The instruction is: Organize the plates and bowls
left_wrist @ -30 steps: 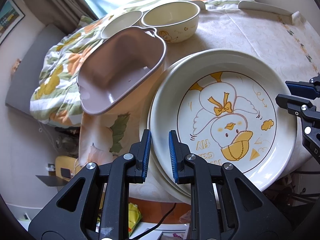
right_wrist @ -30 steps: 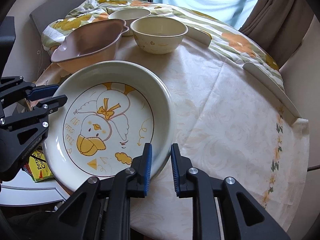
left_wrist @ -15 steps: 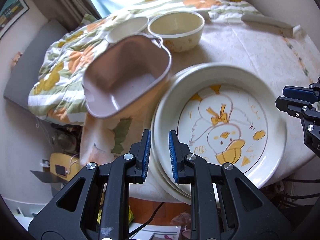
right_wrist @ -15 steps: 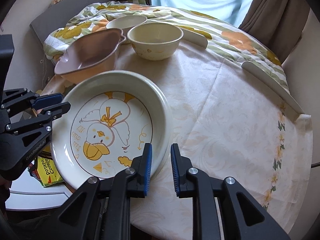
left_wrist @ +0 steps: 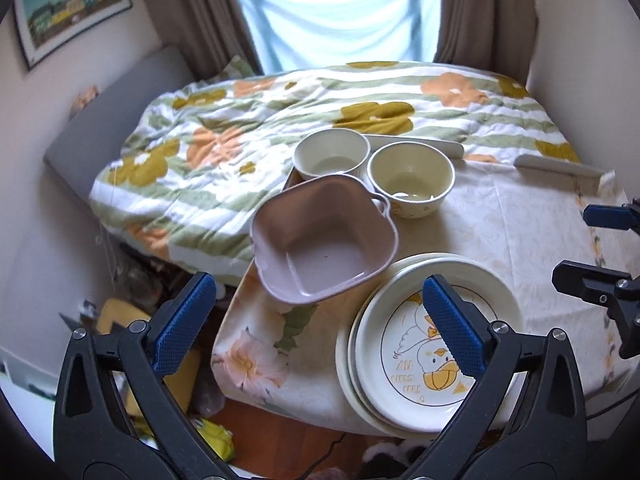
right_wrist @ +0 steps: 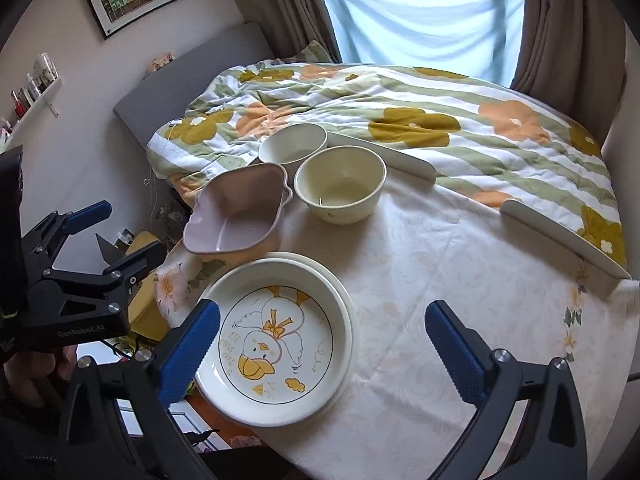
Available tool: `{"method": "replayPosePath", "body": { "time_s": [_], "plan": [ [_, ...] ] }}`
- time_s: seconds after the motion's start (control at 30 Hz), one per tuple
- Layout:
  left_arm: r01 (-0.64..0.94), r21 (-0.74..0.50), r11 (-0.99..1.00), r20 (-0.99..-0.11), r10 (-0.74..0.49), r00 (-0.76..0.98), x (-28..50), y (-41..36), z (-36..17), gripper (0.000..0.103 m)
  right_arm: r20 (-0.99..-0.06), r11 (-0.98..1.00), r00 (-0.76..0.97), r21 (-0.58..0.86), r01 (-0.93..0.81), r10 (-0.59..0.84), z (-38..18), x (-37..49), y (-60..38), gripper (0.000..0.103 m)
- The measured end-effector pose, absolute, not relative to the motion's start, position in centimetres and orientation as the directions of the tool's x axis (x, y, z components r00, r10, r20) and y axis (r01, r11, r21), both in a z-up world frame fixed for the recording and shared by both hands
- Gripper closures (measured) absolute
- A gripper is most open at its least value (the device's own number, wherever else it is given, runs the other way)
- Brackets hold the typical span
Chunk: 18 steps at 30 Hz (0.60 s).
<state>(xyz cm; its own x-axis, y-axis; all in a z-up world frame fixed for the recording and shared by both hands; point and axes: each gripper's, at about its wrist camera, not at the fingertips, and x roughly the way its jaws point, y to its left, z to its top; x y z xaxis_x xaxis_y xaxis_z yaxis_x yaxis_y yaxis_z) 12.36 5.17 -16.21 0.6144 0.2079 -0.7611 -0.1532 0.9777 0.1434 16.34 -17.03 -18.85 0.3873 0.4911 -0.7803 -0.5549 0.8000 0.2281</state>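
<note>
Both jaws are opening wide, nothing between them: left gripper (left_wrist: 320, 320) and right gripper (right_wrist: 324, 344) have lifted away, leaving the cream duck-printed plate (right_wrist: 276, 340) stacked on table below, so bowls likely come next.

Left hand-held gripper (left_wrist: 320, 308) and right hand-held gripper (right_wrist: 324, 340) both opening, nothing between their jaws.

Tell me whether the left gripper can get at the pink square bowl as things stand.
Probably yes. The left gripper, jaws opening and empty, hangs just above the pink square bowl; nothing lies between, though the duck plate sits close beside it.
</note>
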Motion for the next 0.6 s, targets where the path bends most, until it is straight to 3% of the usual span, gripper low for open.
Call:
{"method": "replayPosePath", "body": {
  "time_s": [0.2, 0.5, 0.57, 0.6],
  "plan": [
    [-0.26, 0.006, 0.966, -0.801, 0.16, 0.576, 13.4, 9.7, -17.2, 0.0, -0.777, 0.78, 0.36, 0.252, -0.572, 0.515, -18.8, 19.4, -14.1, 0.001],
    [-0.377, -0.22, 0.9, -0.855, 0.008, 0.519, 17.3, 16.5, -23.4, 0.001, -0.822, 0.769, 0.212, 0.359, -0.529, 0.529, -24.0, 25.2, -7.6, 0.001],
    [-0.38, -0.245, 0.892, -0.865, -0.025, 0.501, 18.2, 17.1, -25.0, 0.004, -0.834, 0.767, 0.175, 0.372, -0.522, 0.523, -25.3, 26.1, -6.3, 0.007],
    [-0.378, -0.253, 0.89, -0.871, -0.04, 0.489, 18.8, 17.2, -25.8, 0.01, -0.837, 0.765, 0.152, 0.387, -0.514, 0.525, -26.1, 26.5, -5.7, 0.017]
  ]
}}
